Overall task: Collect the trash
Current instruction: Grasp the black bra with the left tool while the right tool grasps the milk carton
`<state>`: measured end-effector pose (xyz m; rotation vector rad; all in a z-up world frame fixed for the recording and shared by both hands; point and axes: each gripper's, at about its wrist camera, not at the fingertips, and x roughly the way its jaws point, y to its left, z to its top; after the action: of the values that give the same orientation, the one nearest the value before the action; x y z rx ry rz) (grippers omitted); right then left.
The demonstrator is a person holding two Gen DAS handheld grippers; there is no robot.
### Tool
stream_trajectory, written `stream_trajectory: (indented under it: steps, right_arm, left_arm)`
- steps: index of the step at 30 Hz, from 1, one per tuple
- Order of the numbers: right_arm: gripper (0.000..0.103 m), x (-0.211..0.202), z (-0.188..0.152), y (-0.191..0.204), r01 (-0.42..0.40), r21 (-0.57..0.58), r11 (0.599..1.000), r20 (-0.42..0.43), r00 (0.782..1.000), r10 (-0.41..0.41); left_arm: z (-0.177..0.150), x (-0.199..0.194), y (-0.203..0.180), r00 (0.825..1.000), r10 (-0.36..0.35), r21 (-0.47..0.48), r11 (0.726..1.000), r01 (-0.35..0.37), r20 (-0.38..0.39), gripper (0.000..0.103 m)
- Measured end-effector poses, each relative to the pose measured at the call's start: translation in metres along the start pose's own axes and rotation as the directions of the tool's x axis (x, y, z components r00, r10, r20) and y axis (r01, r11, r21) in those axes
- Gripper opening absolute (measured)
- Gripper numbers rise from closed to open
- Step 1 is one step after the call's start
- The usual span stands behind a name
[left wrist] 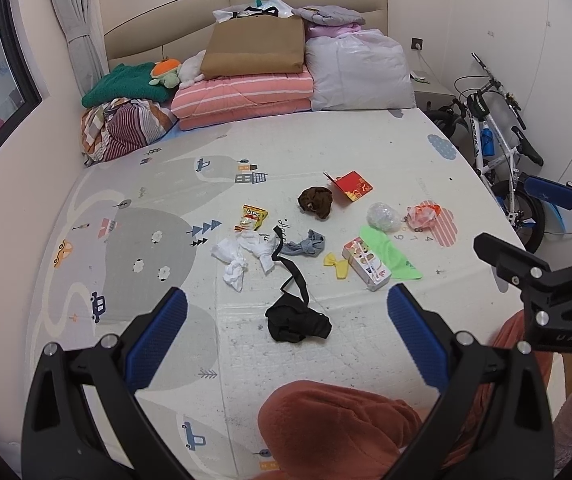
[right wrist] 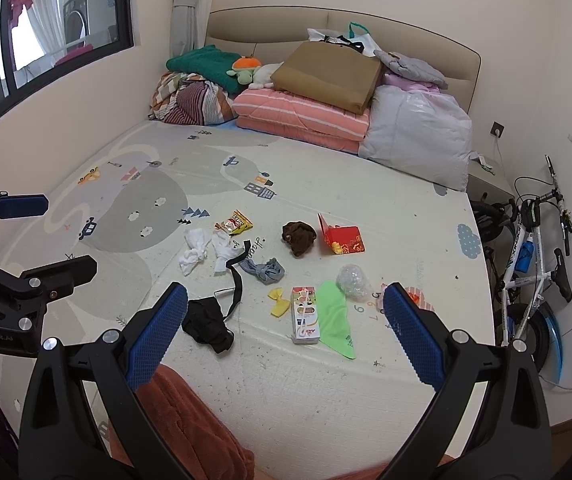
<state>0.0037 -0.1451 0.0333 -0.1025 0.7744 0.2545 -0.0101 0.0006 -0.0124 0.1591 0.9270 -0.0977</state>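
Folded bedding [left wrist: 246, 94] and brown bag [left wrist: 254, 46] at headboard; white bicycle [right wrist: 534, 248] beside bed.

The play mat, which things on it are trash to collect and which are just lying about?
Likely trash:
snack wrapper
crumpled tissues
drink carton
clear plastic wad
orange-white wrapper

Probably just lying about:
black garment
grey sock
brown sock
green cloth
yellow bow
red envelope

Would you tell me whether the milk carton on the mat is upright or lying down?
Lying down. The carton rests flat on its broad side on the mat, printed face up, beside the green cloth.
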Motion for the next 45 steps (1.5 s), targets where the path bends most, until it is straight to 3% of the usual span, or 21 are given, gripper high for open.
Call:
stream_trajectory:
  steps: [12,20,31,40,45]
  right_arm:
    - [0.094,0.057,-0.020,-0.004,-0.012,-0.032,0.999,-0.077,0.997,0.009]
    - [0.094,0.106,-0.040,-0.007,-0.053,-0.030,0.998,-0.129,0.990,0.049]
    - [0.094,0.198,-0.069,-0.016,-0.085,-0.029,0.996,-0.249,0.966,0.075]
    - [0.094,0.293,-0.102,-0.034,-0.069,-0.003,0.998,-0.353,0.933,0.064]
    - [0.094,0.331,-0.118,-0.043,-0.076,0.010,0.997,-0.396,0.915,0.074]
  left_arm:
    - [-0.003,0.048,0.002,0.997,-0.022,-0.038,0.999,0.019,-0.074,0.099]
    - [-0.021,0.102,0.007,0.984,-0.059,-0.096,0.995,0.043,-0.169,0.099]
    - [-0.049,0.196,0.001,0.951,-0.091,-0.150,0.988,0.048,-0.296,0.099]
    - [-0.073,0.289,0.010,0.903,-0.084,-0.217,0.976,-0.010,-0.421,0.099]
    - [-0.082,0.320,0.011,0.889,-0.060,-0.228,0.972,-0.051,-0.455,0.099]
